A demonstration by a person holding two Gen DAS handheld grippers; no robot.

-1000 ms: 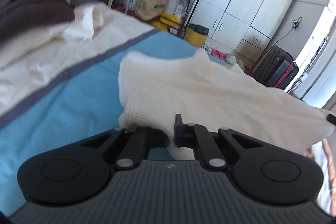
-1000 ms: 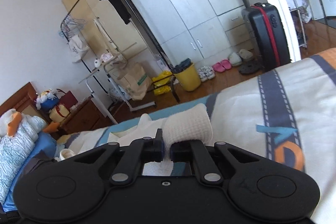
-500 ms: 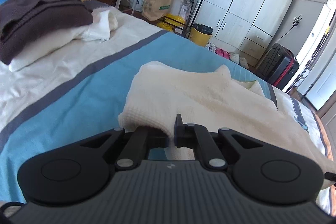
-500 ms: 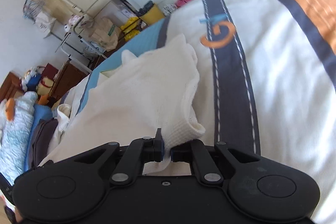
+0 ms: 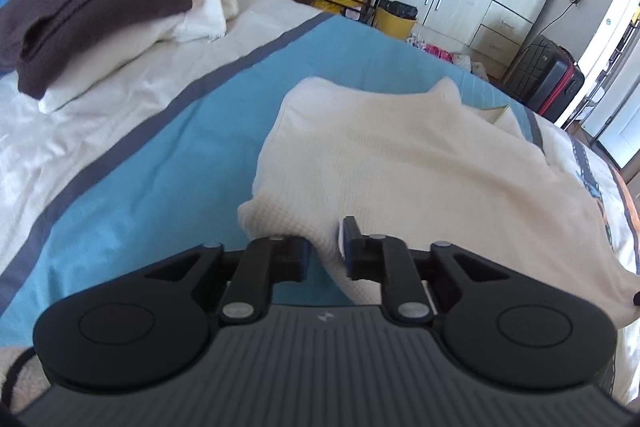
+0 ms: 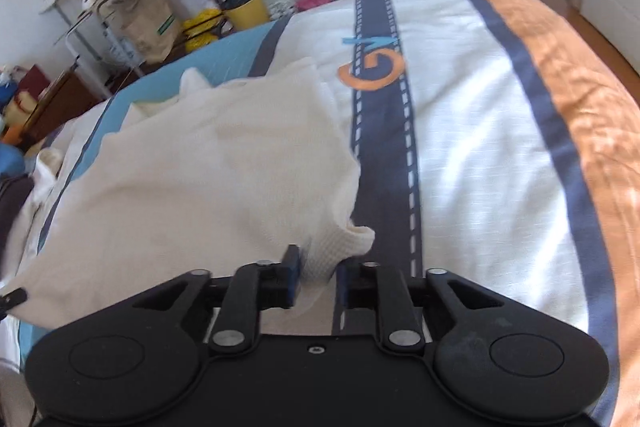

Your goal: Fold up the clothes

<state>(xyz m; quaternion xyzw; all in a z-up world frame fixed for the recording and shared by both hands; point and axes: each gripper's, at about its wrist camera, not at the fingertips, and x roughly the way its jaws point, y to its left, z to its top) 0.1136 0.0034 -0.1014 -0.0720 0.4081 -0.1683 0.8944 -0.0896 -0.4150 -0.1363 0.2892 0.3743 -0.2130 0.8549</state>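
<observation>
A cream waffle-knit garment (image 5: 400, 163) lies spread across the bed, over the blue band and the white part of the cover. In the left wrist view, my left gripper (image 5: 326, 247) is at its near left corner. The jaws are opening, and a fold of the cloth sits loosely in the gap. In the right wrist view the garment (image 6: 220, 155) fills the left half. My right gripper (image 6: 318, 267) is at its near right corner, jaws also opening, with the ribbed hem slack between the fingers.
A brown folded garment (image 5: 92, 7) rests on a cream one at the far left of the bed, with a white cloth (image 5: 208, 11) beside it. The bed cover (image 6: 480, 147) has dark and orange stripes. Beyond the bed stand a yellow bin (image 5: 396, 19), a suitcase (image 5: 548, 83) and wardrobes.
The garment hung stretched between both grippers and now lies on the bed. Both pairs of jaws, shut on the cloth before, have parted. The right gripper has tipped down toward the bed.
</observation>
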